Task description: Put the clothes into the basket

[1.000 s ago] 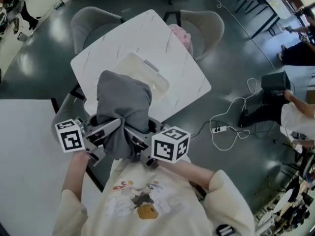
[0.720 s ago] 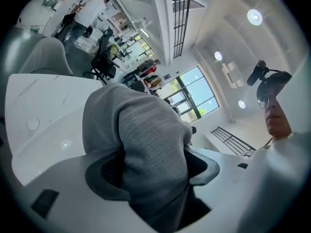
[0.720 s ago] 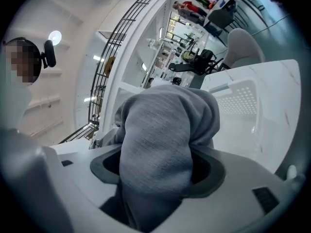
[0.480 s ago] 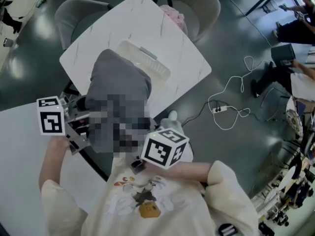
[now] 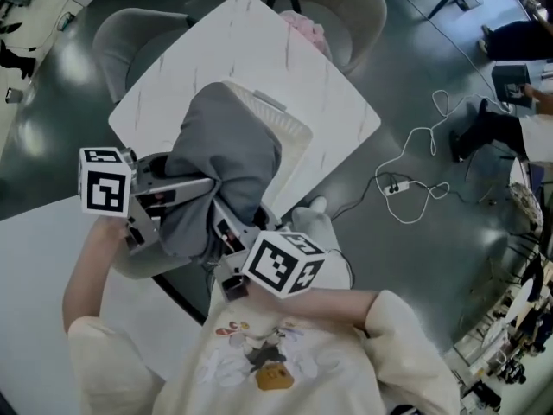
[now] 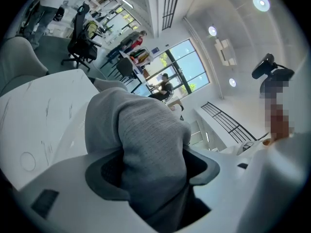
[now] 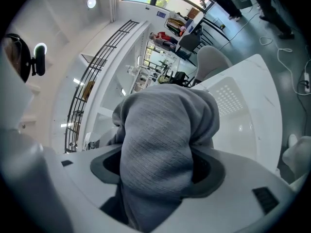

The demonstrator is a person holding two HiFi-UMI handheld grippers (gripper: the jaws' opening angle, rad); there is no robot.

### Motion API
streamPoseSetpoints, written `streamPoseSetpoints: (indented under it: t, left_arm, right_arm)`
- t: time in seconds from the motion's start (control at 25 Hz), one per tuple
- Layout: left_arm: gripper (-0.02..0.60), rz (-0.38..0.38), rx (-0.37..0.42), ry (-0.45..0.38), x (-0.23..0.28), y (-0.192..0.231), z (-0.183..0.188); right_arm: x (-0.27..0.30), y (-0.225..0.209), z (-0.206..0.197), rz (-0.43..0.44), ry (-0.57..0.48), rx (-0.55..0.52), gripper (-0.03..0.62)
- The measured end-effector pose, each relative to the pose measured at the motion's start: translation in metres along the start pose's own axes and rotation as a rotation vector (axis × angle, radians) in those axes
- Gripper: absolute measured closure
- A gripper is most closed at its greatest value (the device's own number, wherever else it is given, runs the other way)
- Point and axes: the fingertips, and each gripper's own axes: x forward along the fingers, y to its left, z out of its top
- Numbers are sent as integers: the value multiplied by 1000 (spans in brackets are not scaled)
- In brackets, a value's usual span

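Observation:
A grey knitted garment (image 5: 226, 167) hangs bunched between both grippers, held up over the near part of the white basket (image 5: 281, 124) on the white table (image 5: 259, 59). My left gripper (image 5: 206, 188) is shut on the garment's left side (image 6: 146, 149). My right gripper (image 5: 220, 219) is shut on its lower right part (image 7: 155, 149). The cloth fills the gap between each pair of jaws and hides most of the basket. A pink garment (image 5: 307, 33) lies on the far chair behind the table.
Grey chairs (image 5: 134, 37) stand at the table's far sides. A second white table (image 5: 43, 318) lies at the lower left. Cables and a power strip (image 5: 397, 187) trail on the dark floor at right, where people sit by desks (image 5: 518, 137).
Both grippers have stayed shut on the grey garment and carried it up and forward, further over the basket. The left gripper has moved right, closer to the cloth.

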Motion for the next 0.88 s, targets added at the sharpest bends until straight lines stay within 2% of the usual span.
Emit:
streamPoseSetpoints:
  t: [0.32,0.6,0.88]
  left_arm:
    - [258,16,-47,-33,27,60,-7]
    - [258,43,-64,-56,34,92,-17]
    - [258,153,-17,-89,43,119,-11]
  right_arm:
    - [25,-58,6,-128,11,-24,295]
    - [36,-85,0,-202,13,-30,295]
    - [50,-112,8,-272,48,-62,295]
